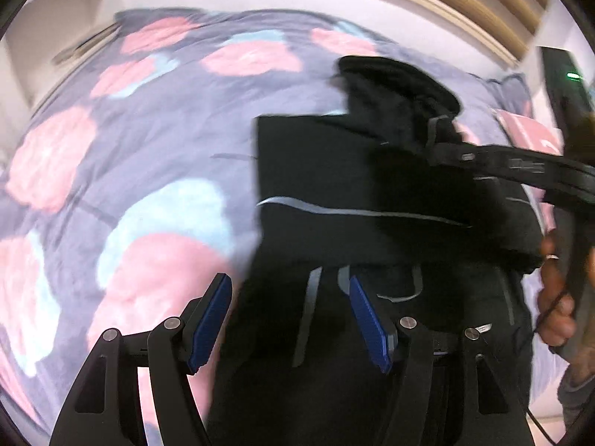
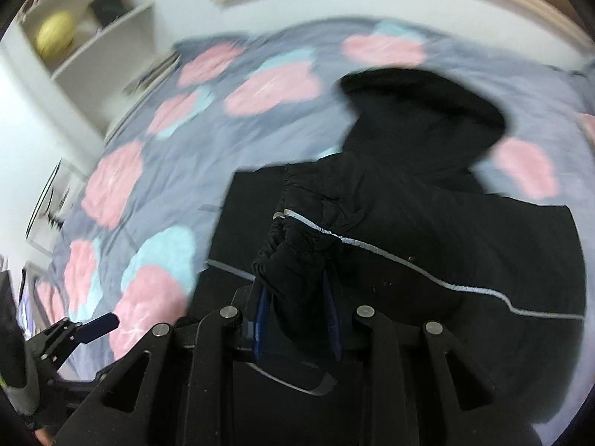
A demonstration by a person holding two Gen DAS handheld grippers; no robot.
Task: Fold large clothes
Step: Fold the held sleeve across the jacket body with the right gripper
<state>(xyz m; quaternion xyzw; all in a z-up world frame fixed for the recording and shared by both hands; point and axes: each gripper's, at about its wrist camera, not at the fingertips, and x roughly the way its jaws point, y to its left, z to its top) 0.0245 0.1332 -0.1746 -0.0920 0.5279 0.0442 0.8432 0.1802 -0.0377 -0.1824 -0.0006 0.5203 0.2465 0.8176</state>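
In the left wrist view, a white shelf unit (image 1: 63, 18) stood far off to the left of the left gripper (image 1: 290, 319), beyond the edge of a bed covered by a grey quilt (image 1: 178, 119) printed with pink and pale blue blotches. The left gripper hung above the bed with its blue-padded fingers (image 1: 210, 319) spread wide and nothing between them; its left finger was over the quilt and its right finger over the black jacket (image 1: 334, 193). The jacket lay spread on the quilt ahead and to the right of that gripper, with a thin grey stripe crossing it and its hood (image 1: 394, 78) lying at the far end. Further right, the arm of the right gripper reached across the jacket, and the person's right hand (image 1: 554, 290) gripped its handle at the picture's edge. In the right wrist view, the shelf unit (image 2: 85, 29) with a yellow ball (image 2: 55, 35) on it again sat far left, and the left gripper (image 2: 89, 329) showed low at the left, one blue pad visible. Directly ahead, the right gripper (image 2: 297, 316) was closed narrowly on a bunched fold of the jacket (image 2: 446, 245), the cloth rising in a crumpled ridge just beyond its fingers. The rest of the jacket spread to the right on the quilt (image 2: 156, 186), the hood (image 2: 420, 111) beyond it. Both views were blurred.
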